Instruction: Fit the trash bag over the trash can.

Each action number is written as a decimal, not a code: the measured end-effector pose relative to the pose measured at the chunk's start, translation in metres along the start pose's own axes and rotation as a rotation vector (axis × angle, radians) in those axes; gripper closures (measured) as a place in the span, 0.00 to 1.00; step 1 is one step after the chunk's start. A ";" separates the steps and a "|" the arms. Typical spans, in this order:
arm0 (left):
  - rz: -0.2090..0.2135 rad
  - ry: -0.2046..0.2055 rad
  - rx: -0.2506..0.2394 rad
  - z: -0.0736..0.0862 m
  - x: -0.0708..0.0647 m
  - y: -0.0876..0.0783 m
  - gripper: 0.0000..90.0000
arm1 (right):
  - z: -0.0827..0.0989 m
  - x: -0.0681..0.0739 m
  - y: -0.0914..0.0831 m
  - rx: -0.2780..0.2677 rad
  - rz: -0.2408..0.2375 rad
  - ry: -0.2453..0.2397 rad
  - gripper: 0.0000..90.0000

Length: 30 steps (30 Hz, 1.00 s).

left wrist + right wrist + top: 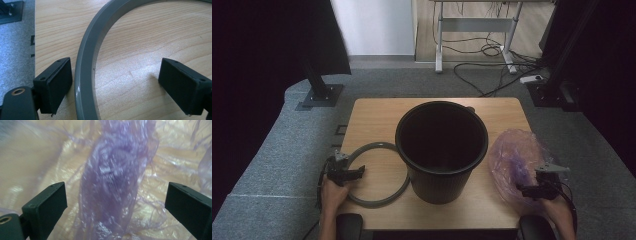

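A black bucket point(441, 150) stands upright in the middle of the wooden table point(372, 117); its inside is dark, and nothing can be made out in it. To its left a grey ring point(377, 175) lies flat on the tabletop, its right side passing close by the bucket's base. To the right of the bucket, near the table's right edge, sits a crumpled purple plastic bag point(517, 160) — thin, see-through and glossy, bunched into soft folds, with a denser twisted ridge running down its middle in the right gripper view point(112, 182). The left gripper point(115, 85) has its jaws spread wide over the ring's left arc point(85, 75): the rim runs between them, just beside one pad, and neither pad presses on it. The right gripper point(115, 205) hovers with its jaws wide apart too — the bag's ridge lies between them, clear of both pads.
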<state>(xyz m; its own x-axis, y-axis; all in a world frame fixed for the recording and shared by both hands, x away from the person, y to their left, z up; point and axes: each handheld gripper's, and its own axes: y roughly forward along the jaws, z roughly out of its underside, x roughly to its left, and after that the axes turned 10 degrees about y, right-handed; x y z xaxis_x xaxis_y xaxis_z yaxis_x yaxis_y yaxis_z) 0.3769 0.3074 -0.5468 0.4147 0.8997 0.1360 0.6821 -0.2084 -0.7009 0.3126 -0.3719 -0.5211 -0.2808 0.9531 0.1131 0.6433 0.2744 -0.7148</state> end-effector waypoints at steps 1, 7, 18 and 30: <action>0.000 0.000 0.001 0.000 0.000 0.000 0.13 | -0.002 0.000 -0.002 -0.003 -0.008 0.000 0.04; -0.005 -0.006 0.003 0.000 -0.001 0.000 0.13 | -0.025 0.002 -0.004 0.011 -0.031 -0.013 0.05; -0.007 -0.008 0.003 0.000 -0.001 0.000 0.13 | -0.070 -0.002 0.023 0.141 -0.028 -0.042 0.03; -0.013 -0.014 0.005 -0.001 -0.002 0.001 0.12 | -0.065 -0.013 0.072 0.342 0.028 -0.011 0.17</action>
<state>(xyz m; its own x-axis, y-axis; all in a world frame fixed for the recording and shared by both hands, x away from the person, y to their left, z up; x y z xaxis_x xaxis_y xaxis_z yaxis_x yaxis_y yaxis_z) 0.3768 0.3047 -0.5470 0.3971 0.9078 0.1353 0.6846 -0.1948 -0.7024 0.4086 -0.3568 -0.5294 -0.2750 0.9578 0.0840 0.3753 0.1874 -0.9078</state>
